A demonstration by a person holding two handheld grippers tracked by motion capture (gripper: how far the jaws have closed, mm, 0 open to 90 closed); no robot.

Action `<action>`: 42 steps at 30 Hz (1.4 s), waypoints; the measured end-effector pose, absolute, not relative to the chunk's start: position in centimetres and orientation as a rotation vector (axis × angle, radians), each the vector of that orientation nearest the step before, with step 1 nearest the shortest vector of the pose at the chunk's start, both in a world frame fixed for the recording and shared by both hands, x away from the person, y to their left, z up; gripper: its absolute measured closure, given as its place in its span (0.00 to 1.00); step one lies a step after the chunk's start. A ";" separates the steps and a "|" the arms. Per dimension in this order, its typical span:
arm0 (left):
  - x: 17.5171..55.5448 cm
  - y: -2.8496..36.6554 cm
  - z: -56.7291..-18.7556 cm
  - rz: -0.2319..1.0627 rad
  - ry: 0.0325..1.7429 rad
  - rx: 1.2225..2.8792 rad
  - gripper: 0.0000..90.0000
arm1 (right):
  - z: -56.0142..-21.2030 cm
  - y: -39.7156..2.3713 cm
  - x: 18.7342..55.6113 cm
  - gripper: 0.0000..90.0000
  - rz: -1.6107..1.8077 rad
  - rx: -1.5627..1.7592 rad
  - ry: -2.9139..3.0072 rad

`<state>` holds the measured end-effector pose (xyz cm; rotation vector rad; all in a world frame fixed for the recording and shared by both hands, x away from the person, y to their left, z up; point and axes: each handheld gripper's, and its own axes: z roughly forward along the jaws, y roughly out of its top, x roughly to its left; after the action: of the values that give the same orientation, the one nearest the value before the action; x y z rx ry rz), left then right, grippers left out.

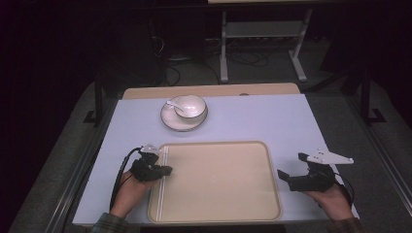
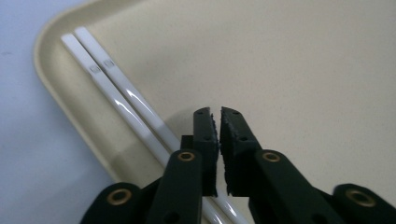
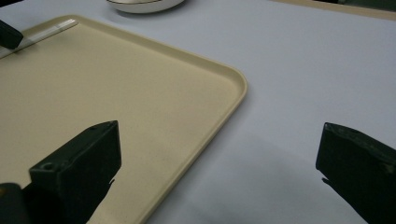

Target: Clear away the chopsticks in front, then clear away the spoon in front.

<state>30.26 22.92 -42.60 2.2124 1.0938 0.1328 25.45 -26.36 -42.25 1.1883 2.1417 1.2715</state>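
Two white glossy chopsticks (image 2: 119,95) lie along the beige plastic tray's (image 1: 272,194) left edge. Your left gripper (image 2: 219,114), nearly closed and empty, hovers over them; lift clear. Right gripper (image 3: 219,154) gapes wide.

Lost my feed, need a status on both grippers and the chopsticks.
Left gripper shut, empty, above chopsticks. Chopsticks lie along tray left edge. Right gripper open beside tray. Nothing in the way.
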 end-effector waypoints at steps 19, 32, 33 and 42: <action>32.2 25.0 -40.9 0.230 1.018 2.090 0.15 | -42.3 -26.3 25.6 0.00 1.278 1.190 2.143; 35.2 26.0 -39.5 0.257 1.011 2.046 0.12 | -42.3 -26.3 25.6 0.00 1.279 1.201 2.135; 35.2 26.0 -39.5 0.257 1.011 2.046 0.13 | -42.3 -26.3 25.6 0.00 1.279 1.201 2.135; 38.0 26.6 -38.3 0.276 1.014 2.027 0.13 | -42.4 -26.2 25.6 0.00 1.282 1.210 2.135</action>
<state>37.96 26.58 -38.34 2.0269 1.0145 0.2762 25.62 -26.23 -42.39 1.2100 2.1351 1.2823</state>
